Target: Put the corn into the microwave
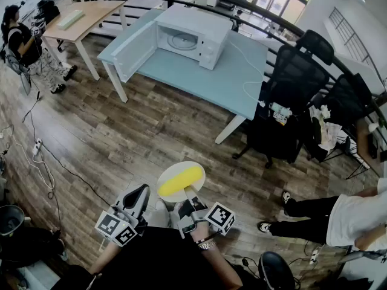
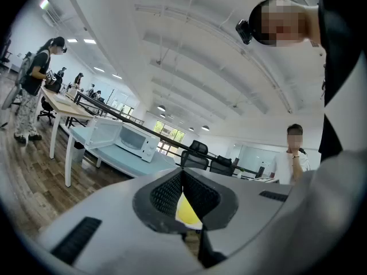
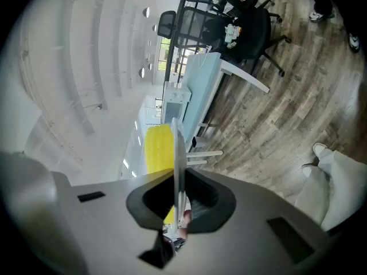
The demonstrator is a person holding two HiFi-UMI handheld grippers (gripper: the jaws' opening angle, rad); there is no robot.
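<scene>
A yellow corn cob (image 1: pixel 180 181) lies on a small white plate (image 1: pixel 171 175) held in front of me above the wooden floor. My right gripper (image 1: pixel 189 196) is shut on the plate's near rim. In the right gripper view the plate (image 3: pixel 175 153) stands edge-on between the jaws, with the corn (image 3: pixel 156 148) to its left. My left gripper (image 1: pixel 141 193) hangs just left of the plate; its jaws (image 2: pixel 182 179) look closed with nothing in them. The white microwave (image 1: pixel 192 36) stands far ahead on a light blue table (image 1: pixel 236 80), its door (image 1: pixel 134 50) swung open to the left.
Black office chairs (image 1: pixel 296 95) stand right of the blue table. A person sits by a wooden desk (image 1: pixel 81 17) at far left, and another person's legs (image 1: pixel 314 210) show at right. Cables (image 1: pixel 42 162) trail over the floor on the left.
</scene>
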